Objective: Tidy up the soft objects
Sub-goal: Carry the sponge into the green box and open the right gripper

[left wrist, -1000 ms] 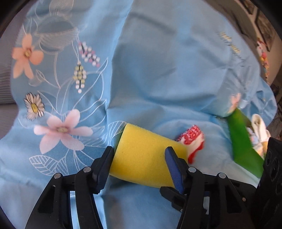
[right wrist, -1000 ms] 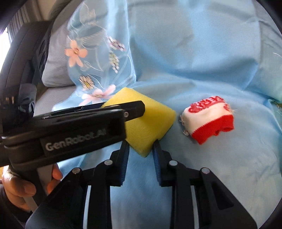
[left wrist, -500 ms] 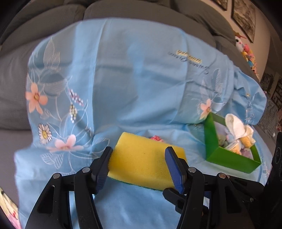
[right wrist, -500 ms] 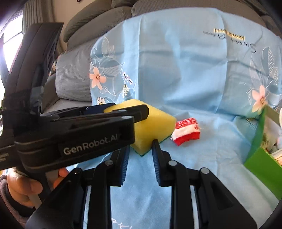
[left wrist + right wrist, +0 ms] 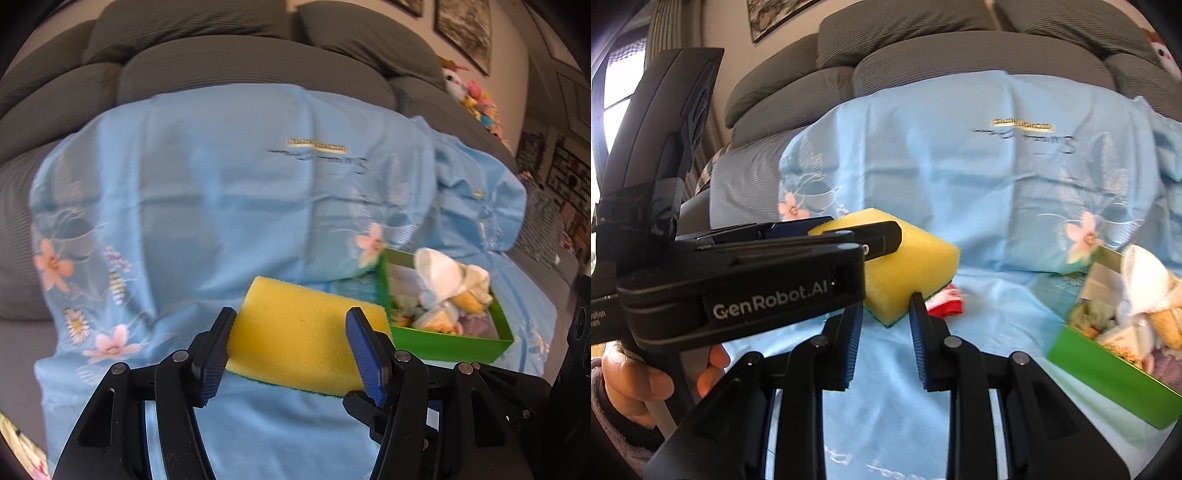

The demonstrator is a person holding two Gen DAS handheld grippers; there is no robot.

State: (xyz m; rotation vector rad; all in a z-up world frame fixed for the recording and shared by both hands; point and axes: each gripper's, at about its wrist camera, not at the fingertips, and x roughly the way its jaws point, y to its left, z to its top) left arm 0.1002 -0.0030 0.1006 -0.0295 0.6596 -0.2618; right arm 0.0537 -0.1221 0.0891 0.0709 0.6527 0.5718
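A yellow sponge (image 5: 303,332) with a green underside is lifted above the blue floral cloth (image 5: 258,203). My left gripper (image 5: 291,317) is shut on it across its width. In the right wrist view the sponge (image 5: 912,266) shows its near corner between the pads of my right gripper (image 5: 886,306), which is shut on that corner. A small red and white knitted piece (image 5: 947,304) lies on the cloth just behind the sponge. To the right stands a green box (image 5: 443,343) holding several soft items, with a white cloth (image 5: 439,273) on top.
The blue cloth drapes over a grey sofa with thick back cushions (image 5: 240,66). Plush toys (image 5: 472,99) sit at the far right end of the sofa. A person's hand (image 5: 631,384) grips the left tool's handle. The green box (image 5: 1108,373) is close on the right.
Both grippers have risen and drawn back with the sponge between them. The red and white piece stayed on the cloth. The sofa back and the green box have come into view.
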